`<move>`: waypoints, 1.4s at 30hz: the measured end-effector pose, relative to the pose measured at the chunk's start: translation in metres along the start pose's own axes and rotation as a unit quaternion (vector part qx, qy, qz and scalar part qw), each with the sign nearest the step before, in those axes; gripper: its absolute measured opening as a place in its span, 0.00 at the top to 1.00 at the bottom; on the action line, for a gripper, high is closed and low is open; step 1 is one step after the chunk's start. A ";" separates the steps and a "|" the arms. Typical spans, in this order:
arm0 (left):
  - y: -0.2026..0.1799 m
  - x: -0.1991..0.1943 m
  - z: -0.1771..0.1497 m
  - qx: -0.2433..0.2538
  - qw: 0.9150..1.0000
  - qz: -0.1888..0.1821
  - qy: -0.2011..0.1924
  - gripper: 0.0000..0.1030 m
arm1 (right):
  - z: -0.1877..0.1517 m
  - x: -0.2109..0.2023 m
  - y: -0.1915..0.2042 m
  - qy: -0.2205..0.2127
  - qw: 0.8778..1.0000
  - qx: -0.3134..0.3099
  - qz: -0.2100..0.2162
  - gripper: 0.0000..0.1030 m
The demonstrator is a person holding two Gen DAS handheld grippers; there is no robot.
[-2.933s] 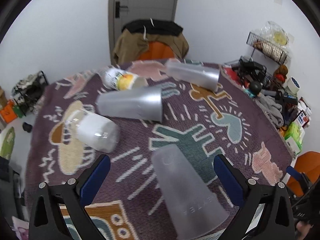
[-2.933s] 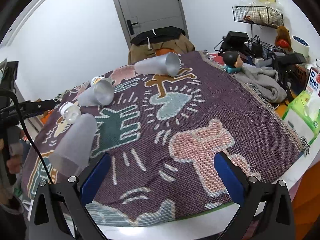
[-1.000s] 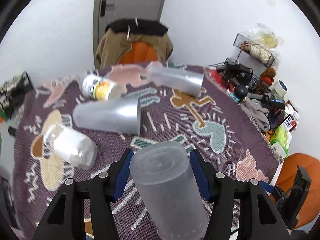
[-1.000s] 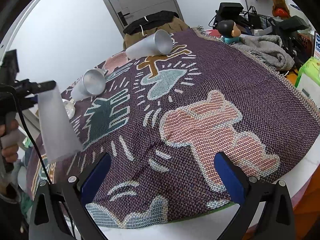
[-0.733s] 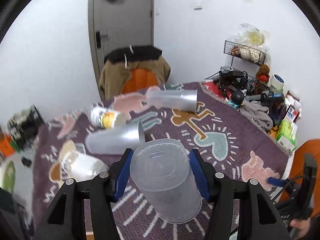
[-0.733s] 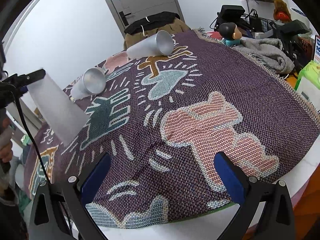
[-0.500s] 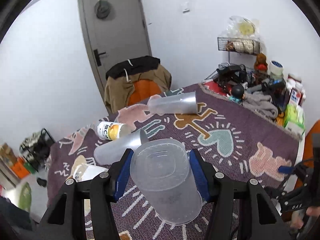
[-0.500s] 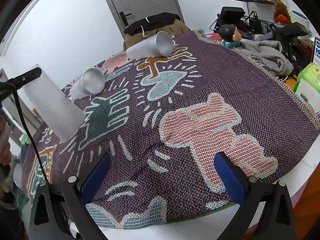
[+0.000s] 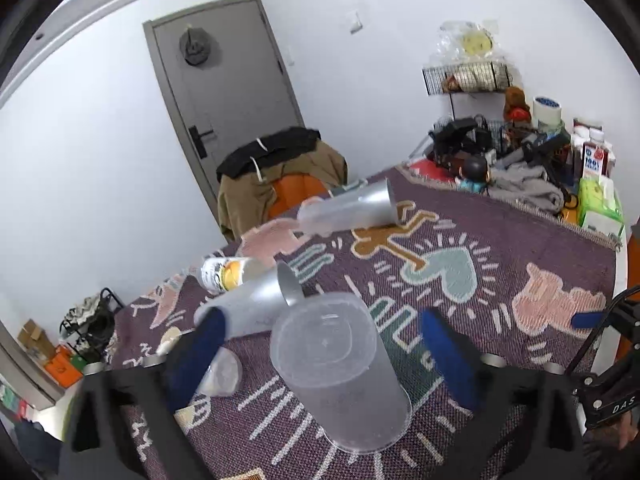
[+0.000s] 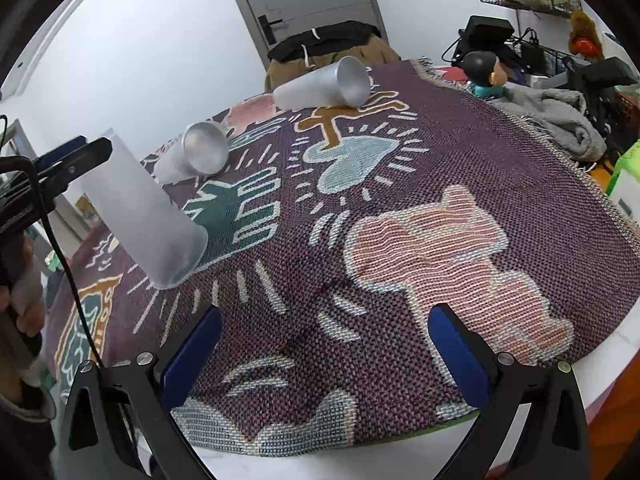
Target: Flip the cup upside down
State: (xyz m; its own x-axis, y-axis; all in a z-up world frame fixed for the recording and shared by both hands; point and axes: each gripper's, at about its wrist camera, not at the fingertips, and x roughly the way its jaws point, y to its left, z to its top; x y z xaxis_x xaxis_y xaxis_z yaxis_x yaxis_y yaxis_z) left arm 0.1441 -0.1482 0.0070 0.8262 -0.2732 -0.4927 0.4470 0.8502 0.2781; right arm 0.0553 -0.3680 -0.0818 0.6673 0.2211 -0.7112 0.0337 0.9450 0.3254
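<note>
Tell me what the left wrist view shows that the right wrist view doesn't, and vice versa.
Only left wrist: the frosted cup's closed base, standing free between the open left tool, plus an orange-label can. Only right wrist: that cup side-on, rim toward the patterned cloth, and the hand gripping the left tool's handle. Both: two silver cups lying on their sides.
</note>
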 end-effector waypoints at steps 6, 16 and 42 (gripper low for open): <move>0.010 -0.006 0.000 -0.015 1.000 0.000 0.001 0.00 | 0.000 -0.006 0.007 -0.014 1.000 -0.013 0.012 0.00; 0.032 -0.044 -0.004 -0.055 0.997 0.026 -0.044 0.00 | 0.009 -0.028 0.026 -0.056 0.997 -0.050 0.021 0.00; 0.074 -0.126 -0.068 -0.203 0.972 0.060 -0.106 0.00 | 0.013 -0.085 0.084 -0.149 0.977 -0.143 0.054 0.00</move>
State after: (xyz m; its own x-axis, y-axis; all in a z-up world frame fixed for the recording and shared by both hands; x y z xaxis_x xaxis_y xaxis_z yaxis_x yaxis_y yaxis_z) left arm 0.0497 -0.0209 0.0339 0.9352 -0.2115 -0.2841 0.2069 0.9773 -0.0465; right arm 0.0116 -0.3108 0.0139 0.8437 0.2839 -0.4556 -0.2303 0.9581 0.1705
